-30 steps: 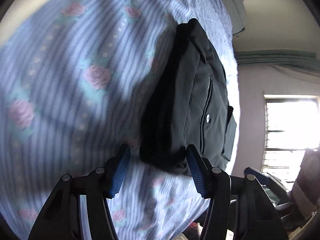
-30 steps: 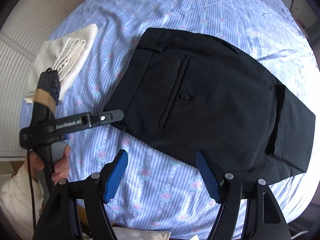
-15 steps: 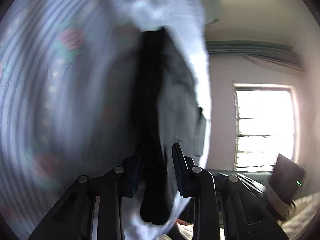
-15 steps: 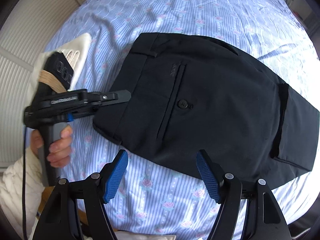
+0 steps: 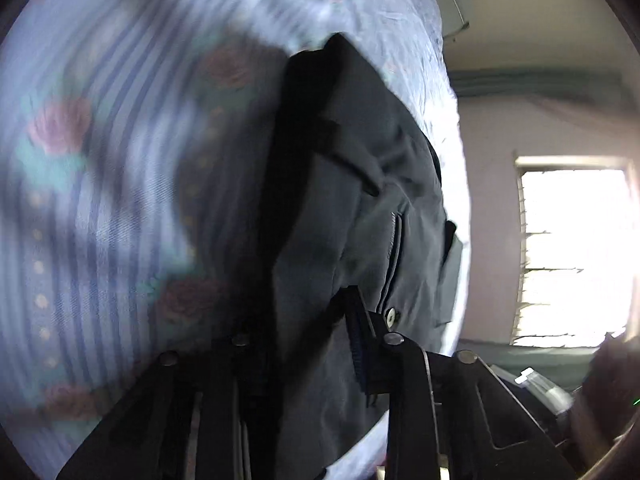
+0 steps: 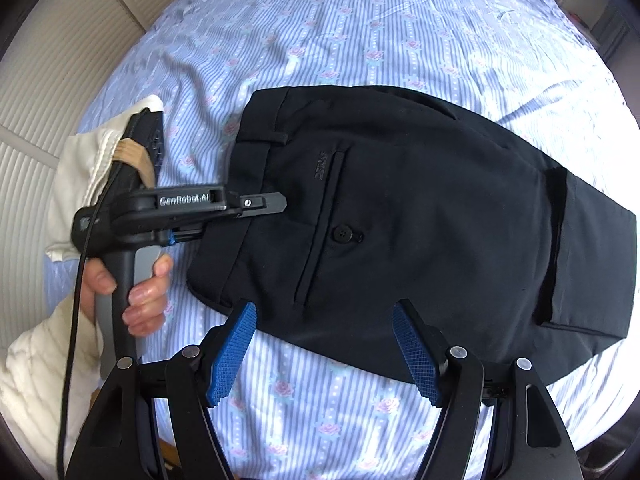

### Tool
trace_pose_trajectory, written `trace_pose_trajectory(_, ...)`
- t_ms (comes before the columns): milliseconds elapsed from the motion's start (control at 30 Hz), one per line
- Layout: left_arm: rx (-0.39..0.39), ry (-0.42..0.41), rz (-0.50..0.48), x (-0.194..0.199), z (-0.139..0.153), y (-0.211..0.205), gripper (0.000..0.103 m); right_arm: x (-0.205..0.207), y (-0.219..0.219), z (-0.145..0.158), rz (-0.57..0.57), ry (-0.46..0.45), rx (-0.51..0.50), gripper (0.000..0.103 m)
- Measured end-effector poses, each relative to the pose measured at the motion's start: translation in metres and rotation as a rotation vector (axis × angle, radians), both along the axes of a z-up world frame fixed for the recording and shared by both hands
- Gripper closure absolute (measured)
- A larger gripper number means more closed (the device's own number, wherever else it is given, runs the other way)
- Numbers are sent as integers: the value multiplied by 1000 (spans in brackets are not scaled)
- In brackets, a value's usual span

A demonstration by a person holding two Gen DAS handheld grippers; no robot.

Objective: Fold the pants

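1. Your left gripper [image 6: 256,210] is closing its jaws on the waistband edge of the pants [image 6: 420,220]. Dark cloth sits between its fingers, though blur in the left wrist view makes it hard to say how much.
2. Your right gripper [image 6: 324,354] hangs with jaws apart and empty, just over the near edge of the pants.
3. The pants lie partly folded and flat on the striped floral bed sheet [image 6: 360,28], with the back pocket button [image 6: 342,234] facing up.
4. A cream cloth [image 6: 80,168] sits beside the waistband end.
5. Expect soft, light, limp fabric. Take it at the stiff waistband or the folded hem, pinching all layers.
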State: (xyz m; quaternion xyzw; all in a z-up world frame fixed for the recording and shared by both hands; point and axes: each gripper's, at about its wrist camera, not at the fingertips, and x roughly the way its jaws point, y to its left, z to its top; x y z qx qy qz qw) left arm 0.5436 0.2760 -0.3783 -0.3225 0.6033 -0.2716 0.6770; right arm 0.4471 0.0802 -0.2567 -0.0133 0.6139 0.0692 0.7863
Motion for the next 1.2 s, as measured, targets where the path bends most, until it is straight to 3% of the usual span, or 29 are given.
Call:
trace_pose_trajectory(167, 82, -28, 62, -11, 47, -13, 86, -4, -5, 15, 14, -63, -15, 31)
trace_pose_trajectory(333, 243, -138, 72, -29, 104, -34, 88, -13, -19, 36, 3, -128, -43, 31)
trace_pose_trajectory(633, 220, -228, 58, -45, 171, -63, 93, -43, -71, 69, -120, -207, 12, 31)
trace_pose_trajectory(733, 221, -297, 25, -52, 198, -79, 96, -61, -91, 83, -162, -240, 40, 31)
trace_pose_trajectory(833, 167, -380, -39, -56, 223, -111, 101, -75, -111, 98, -198, -290, 62, 31)
trace_pose_trajectory(867, 207, -411, -59, -57, 231, -123, 101, -80, -121, 103, -212, -308, 74, 31)
trace_pose_trajectory(933, 214, -449, -51, -60, 243, -130, 101, -86, -133, 109, -229, -326, 86, 31)
trace_pose_trajectory(1033, 223, -433, 0, -67, 247, -124, 101, -94, -150, 117, -243, -341, 107, 31)
trace_pose_trajectory(1133, 260, -416, 19, -74, 240, -112, 94, -98, -156, 123, -235, -345, 105, 31)
trace_pose_trajectory(1200, 256, -387, 21, -79, 229, -101, 83, -97, -156, 123, -226, -341, 121, 31)
